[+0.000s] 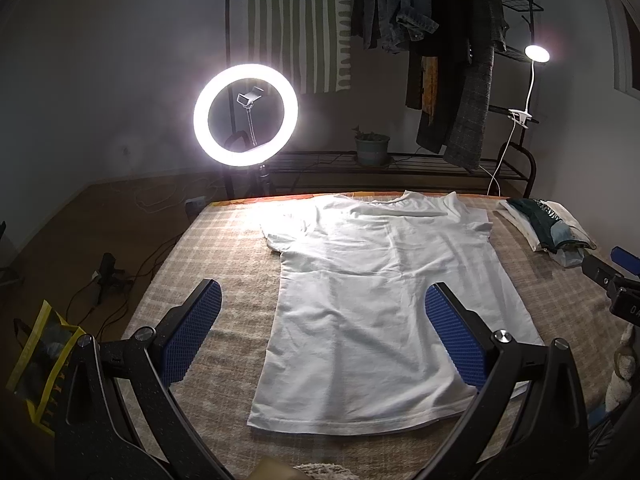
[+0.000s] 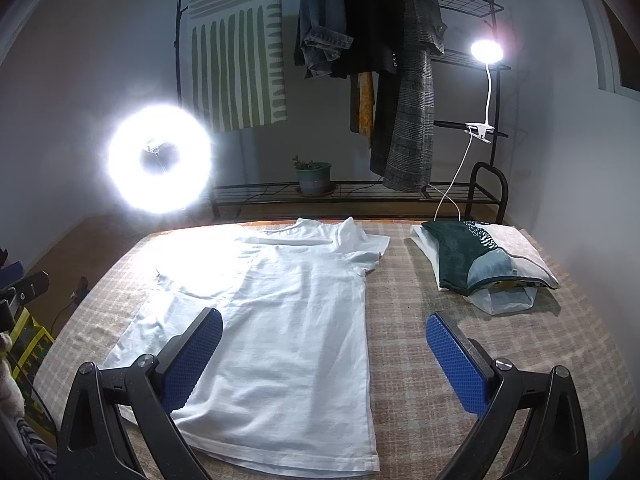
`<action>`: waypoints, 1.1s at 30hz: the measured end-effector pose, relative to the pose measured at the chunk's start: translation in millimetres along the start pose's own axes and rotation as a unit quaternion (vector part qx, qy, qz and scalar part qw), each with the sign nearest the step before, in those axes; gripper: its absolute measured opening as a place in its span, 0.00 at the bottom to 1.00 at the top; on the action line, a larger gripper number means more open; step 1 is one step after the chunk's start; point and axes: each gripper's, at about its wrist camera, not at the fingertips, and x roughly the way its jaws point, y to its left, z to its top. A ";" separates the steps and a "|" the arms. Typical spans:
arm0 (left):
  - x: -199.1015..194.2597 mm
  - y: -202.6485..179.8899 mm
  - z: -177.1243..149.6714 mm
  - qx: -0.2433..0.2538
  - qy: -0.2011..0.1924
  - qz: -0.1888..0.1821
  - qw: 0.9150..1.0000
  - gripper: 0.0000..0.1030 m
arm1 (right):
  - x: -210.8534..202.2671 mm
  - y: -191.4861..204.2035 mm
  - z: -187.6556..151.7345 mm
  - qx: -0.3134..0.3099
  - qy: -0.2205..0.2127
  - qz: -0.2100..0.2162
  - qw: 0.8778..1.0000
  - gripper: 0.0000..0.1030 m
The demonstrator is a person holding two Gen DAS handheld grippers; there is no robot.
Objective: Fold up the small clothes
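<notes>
Left wrist view: white cotton T-shirt point(image 1: 384, 300) is lying flat on checked bed cover point(image 1: 224, 320); left gripper point(image 1: 322, 308) and right gripper point(image 2: 324, 336) are hovering apart, empty. Both should be pinching matching side edges evenly.

dim room, glaring ring light point(image 1: 245, 115), fisheye-warped edges

A white short-sleeved t-shirt point(image 1: 376, 304) lies spread flat, slightly wrinkled, hem nearest, collar farthest.
</notes>
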 end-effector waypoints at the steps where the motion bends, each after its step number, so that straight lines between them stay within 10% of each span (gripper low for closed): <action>1: 0.3 0.9 -0.7 0.000 0.001 0.001 1.000 1.00 | 0.7 1.4 0.3 0.000 0.000 0.001 1.000 1.00; 17: 29.7 56.4 -28.5 -0.075 0.049 -0.039 0.995 0.98 | 18.7 20.2 17.8 -0.002 -0.021 0.039 0.999 1.00; 22: 44.2 75.7 -46.1 -0.086 0.089 -0.021 0.992 0.81 | 39.1 45.9 40.3 -0.053 0.005 0.067 0.996 1.00; 33: 88.7 108.4 -112.5 -0.177 0.219 -0.029 0.959 0.58 | 101.0 126.1 95.1 -0.136 0.054 0.170 0.974 0.97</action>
